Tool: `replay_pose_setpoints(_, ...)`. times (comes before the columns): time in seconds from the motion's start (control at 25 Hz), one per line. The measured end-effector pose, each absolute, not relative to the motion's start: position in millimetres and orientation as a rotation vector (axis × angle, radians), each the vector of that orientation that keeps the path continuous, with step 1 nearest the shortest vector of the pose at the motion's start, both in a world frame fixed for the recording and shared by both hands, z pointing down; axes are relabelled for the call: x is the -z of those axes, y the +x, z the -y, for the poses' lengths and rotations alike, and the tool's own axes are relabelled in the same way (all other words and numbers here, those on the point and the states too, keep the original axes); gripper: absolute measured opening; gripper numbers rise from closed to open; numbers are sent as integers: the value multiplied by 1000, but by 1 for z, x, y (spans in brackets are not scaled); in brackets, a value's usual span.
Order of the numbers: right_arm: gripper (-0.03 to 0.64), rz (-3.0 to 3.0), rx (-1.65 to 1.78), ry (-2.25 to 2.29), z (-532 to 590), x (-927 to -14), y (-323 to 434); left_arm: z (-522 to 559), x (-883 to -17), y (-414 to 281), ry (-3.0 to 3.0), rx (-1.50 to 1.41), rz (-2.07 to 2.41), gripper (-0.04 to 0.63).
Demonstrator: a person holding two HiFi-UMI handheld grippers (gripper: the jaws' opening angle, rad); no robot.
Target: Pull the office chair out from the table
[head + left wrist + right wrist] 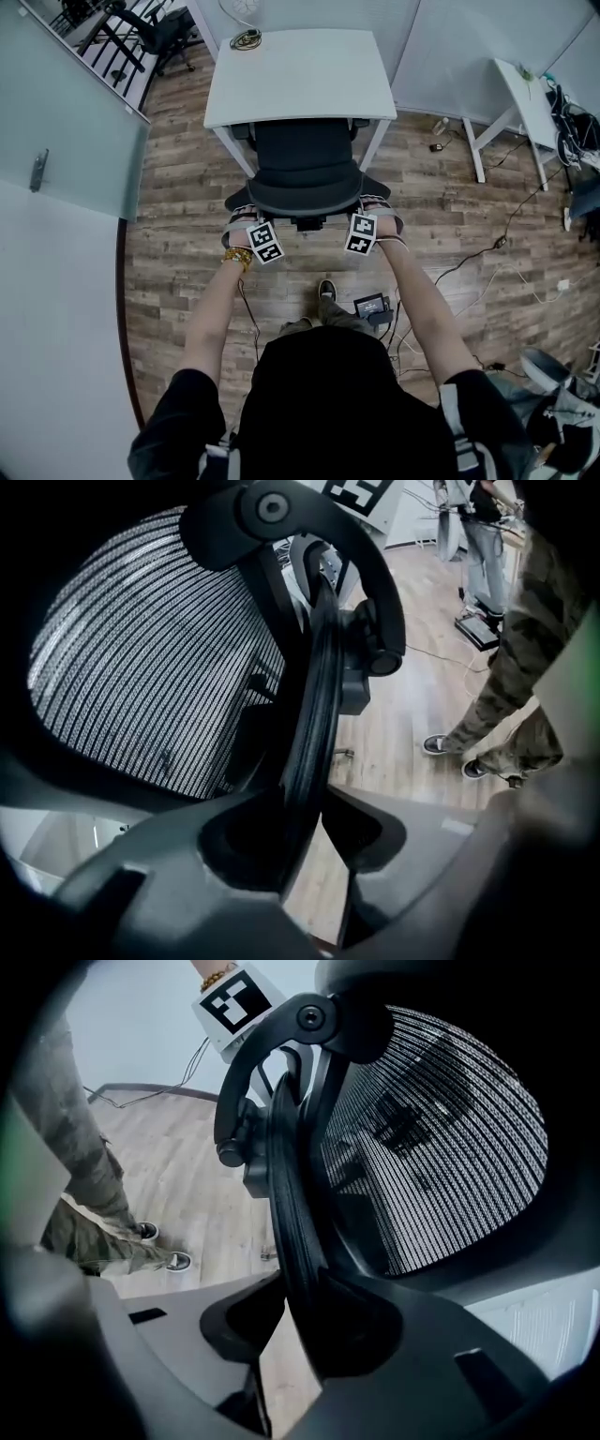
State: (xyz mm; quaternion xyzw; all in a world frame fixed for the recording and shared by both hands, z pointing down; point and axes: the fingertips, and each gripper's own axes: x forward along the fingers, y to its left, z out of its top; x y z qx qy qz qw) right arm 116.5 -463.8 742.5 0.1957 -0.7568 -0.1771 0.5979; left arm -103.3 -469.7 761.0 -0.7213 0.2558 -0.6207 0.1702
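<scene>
In the head view a black mesh office chair (pixel 305 169) stands with its seat tucked under a white table (pixel 300 75). Its backrest faces me. My left gripper (pixel 246 216) grips the left end of the backrest's top rim, and my right gripper (pixel 377 208) grips the right end. In the left gripper view the dark rim (pixel 314 714) runs up between the jaws of the left gripper (pixel 314 827), with the mesh (pixel 150 658) to its left. In the right gripper view the rim (pixel 291 1213) sits between the jaws of the right gripper (pixel 291 1326), with the mesh (pixel 441 1138) to its right.
A coiled cord (pixel 246 39) lies at the table's far left corner. A glass partition (pixel 66 112) lines the left side, with another chair (pixel 150 33) beyond it. A second white table (pixel 525 103) stands at the right. Cables (pixel 487 253) and a small box (pixel 372 306) lie on the wood floor.
</scene>
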Motion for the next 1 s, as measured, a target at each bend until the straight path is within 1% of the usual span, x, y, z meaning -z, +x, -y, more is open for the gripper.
replay_pose_setpoints(0.44,106,1734,386,476,453,-743,113,457,-759,-106,-2057,1711,-703,149)
replay_pose_setpoints(0.76,106,1728,385,504,443,-745,98,454,-762,-121,-2062,1731,-692,150)
replay_pose_setpoints(1.0,109,1723,381,507,433,-744,105,439,-758,-113,-2041,1668,-683,147)
